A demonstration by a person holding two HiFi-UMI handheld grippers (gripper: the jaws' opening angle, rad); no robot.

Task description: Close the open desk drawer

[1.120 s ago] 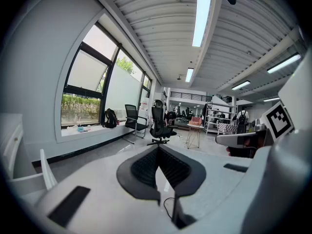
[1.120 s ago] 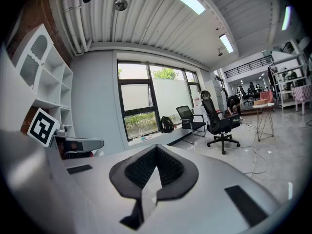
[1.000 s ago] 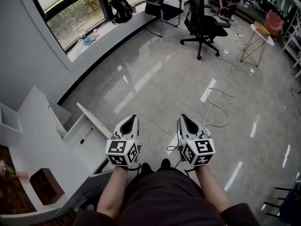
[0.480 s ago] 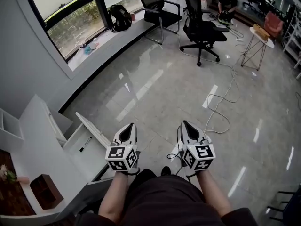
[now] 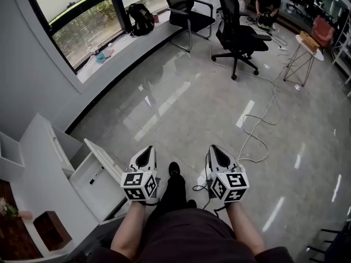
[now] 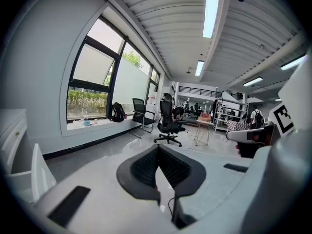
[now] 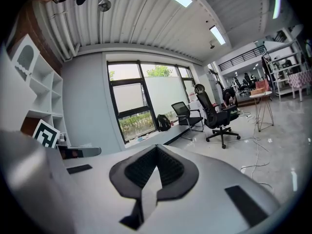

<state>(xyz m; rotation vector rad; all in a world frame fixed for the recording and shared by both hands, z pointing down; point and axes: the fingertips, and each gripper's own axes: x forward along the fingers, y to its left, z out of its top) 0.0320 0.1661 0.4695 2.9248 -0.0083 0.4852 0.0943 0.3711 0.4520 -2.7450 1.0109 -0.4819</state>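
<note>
Finding: the shallow white desk drawer stands open, drawn out from the white desk, and nothing touches it. A slim black pen lies inside the drawer.

Judged step: the approach to the push. Do it well by presenting a blunt closed tip to the middle of the drawer's upright front panel. Press squarely along the line of travel so the drawer does not skew. Keep the push slow, since the pen looks likely to roll.

Your left gripper hangs just right of the drawer's front panel, apart from it and pointing past it. Its jaws are clenched on nothing. Your right gripper sits farther right, well apart from the drawer, with jaws likewise pressed together and empty.
</note>
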